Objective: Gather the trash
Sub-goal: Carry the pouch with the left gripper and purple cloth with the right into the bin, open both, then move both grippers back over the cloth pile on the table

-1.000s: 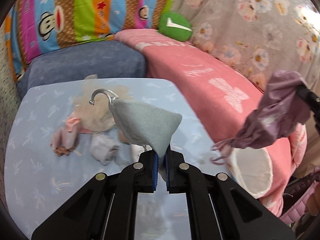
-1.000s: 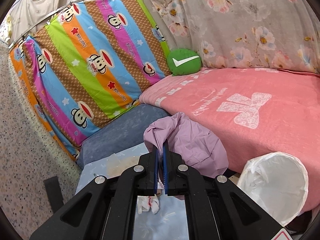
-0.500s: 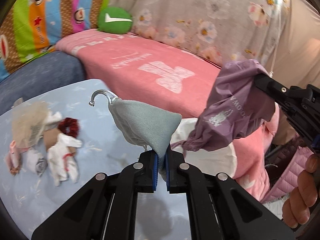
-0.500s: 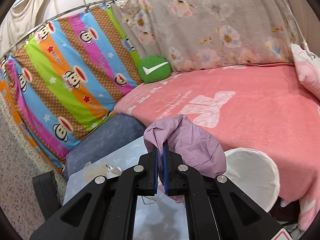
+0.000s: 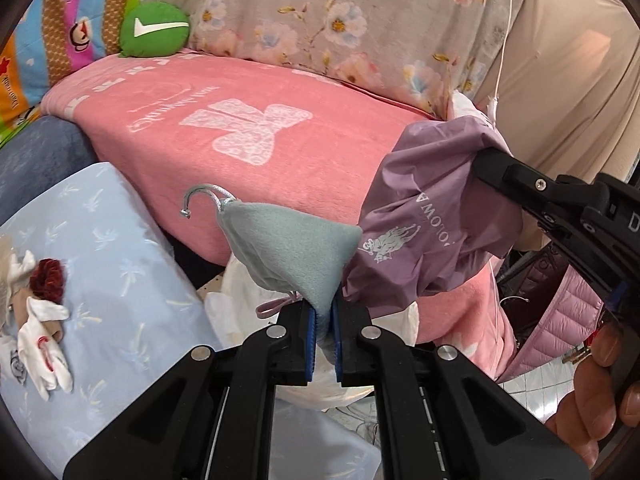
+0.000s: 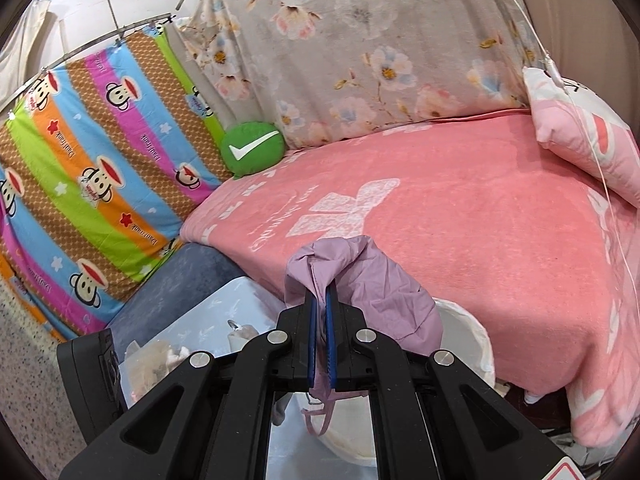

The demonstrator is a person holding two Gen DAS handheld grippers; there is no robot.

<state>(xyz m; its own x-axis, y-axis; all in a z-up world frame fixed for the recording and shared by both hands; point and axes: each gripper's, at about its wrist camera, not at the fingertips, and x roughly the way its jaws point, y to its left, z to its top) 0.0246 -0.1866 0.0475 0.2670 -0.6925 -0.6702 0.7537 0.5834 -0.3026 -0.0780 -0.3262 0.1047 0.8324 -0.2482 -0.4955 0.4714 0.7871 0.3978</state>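
My left gripper is shut on a grey-blue felt pouch with a silver cord loop, held up over a white-lined trash bin beside the table. My right gripper is shut on a purple drawstring bag. That bag also shows in the left wrist view, close to the right of the pouch. The bin shows in the right wrist view, under and behind the purple bag. More trash lies on the light blue table: a white glove and a red scrunchie.
A bed with a pink blanket runs behind the bin. A green cushion and a striped monkey-print sheet are at the back. A pink jacket hangs at the right. A pink pillow lies on the bed.
Both grippers have swung right, away from the table and toward the bin, each keeping hold of its bag. The purple bag and the pouch have come closer together above the bin.
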